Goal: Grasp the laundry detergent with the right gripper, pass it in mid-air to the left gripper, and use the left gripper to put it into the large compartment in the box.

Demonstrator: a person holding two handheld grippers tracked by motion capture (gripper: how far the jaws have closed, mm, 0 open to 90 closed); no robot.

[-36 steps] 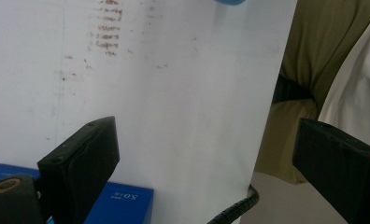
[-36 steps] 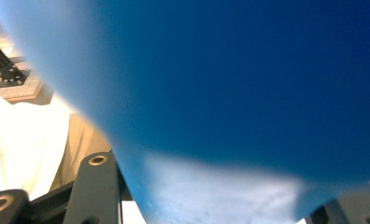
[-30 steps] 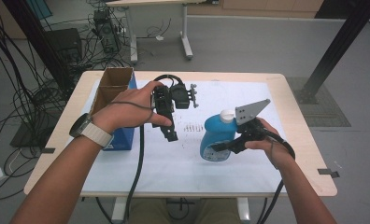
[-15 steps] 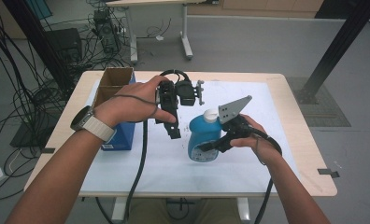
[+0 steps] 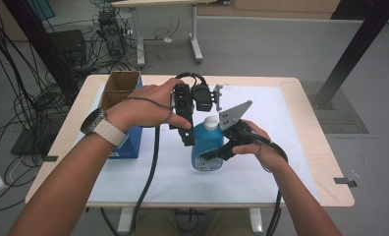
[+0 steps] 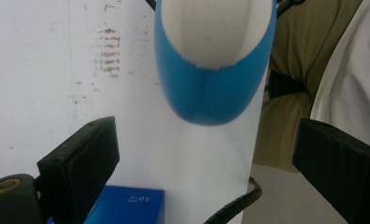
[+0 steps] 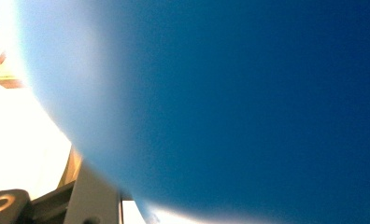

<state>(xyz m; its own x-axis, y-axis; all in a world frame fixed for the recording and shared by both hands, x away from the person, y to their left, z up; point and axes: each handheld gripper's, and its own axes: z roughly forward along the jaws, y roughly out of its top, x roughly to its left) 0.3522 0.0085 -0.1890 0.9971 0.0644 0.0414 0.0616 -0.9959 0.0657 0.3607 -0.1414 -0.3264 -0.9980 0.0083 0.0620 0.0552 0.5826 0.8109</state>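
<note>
We hold the blue bottle [image 5: 208, 146] upright on the white sheet [image 5: 291, 147], a little toward six o'clock from the table's [image 5: 325, 162] middle, and the right gripper [image 5: 222, 152] comes at it from four o'clock with its jaws clamped across the lower body. That low grip steadies the bottle and leaves the white cap [image 5: 211, 123] free, which we judge is the point, since the left gripper [image 5: 186, 135] hangs just beside the neck at ten o'clock, tips down, as if to work the top. In the left gripper view its jaws stand wide apart with nothing between them, and the bottle [image 6: 215, 60] sits ahead at twelve o'clock, its pale label facing us. The box [image 5: 121, 105] stands well apart at nine o'clock, out of the way of both hands. The high view gives us the layout: both hands, the wristwatch [image 5: 100, 127], the cables on the floor, and how near the left tips are to the cap. It cannot show the jaw gap of the left gripper, which its own view makes plain, along with a blue carton [image 6: 127, 205] edge at six o'clock. The right gripper view is pressed so close that the bottle [image 7: 248, 102] is a blue blur; the pads probably press on it, though that view is too soft to show the contact, and we lean on the high view for it.
</note>
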